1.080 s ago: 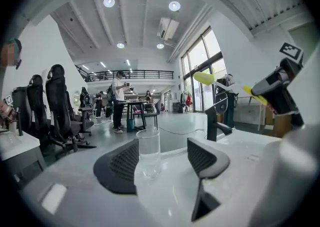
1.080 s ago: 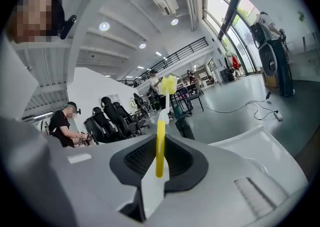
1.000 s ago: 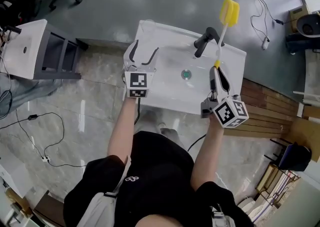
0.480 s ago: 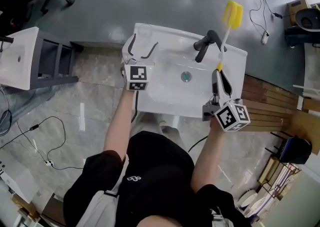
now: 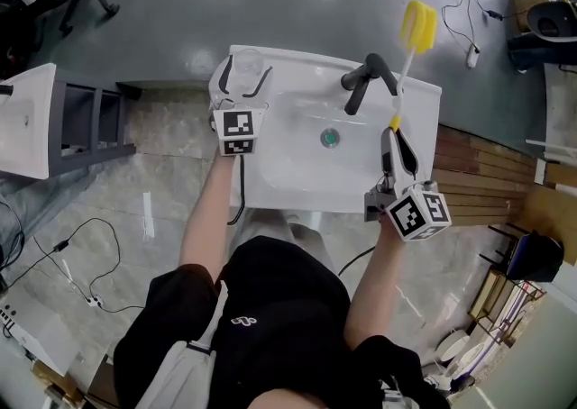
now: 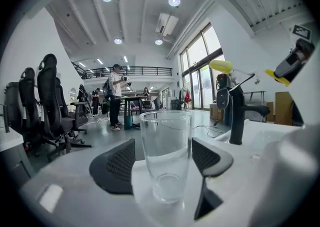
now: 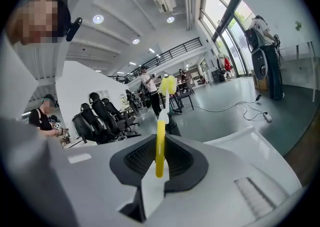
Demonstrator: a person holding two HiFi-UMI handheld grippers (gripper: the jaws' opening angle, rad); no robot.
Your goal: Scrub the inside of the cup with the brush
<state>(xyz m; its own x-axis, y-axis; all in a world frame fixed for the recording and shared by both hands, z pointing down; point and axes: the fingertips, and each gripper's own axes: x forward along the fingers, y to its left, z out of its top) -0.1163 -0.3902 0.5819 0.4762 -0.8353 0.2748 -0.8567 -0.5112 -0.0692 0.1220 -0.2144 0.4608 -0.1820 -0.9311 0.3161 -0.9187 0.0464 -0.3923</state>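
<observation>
the left gripper (image 5: 245, 74) is parked at the far left corner of the white sink (image 5: 297, 173). its jaws are spread wide and have just been opening. the clear cup (image 6: 165, 151) is stood upright between them on the sink rim, not pinched by either pad. further right, the black faucet (image 5: 365, 78) is seen. the right gripper (image 5: 393, 132) is clamped on the brush (image 5: 404, 65) handle, yellow head pointed past the far edge.

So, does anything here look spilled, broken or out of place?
Nothing stands out. The cup stands upright on the far left corner of the sink, between the jaws of the left gripper, which have just been opening. The right gripper grips the yellow brush, head up. No spill shows.
</observation>
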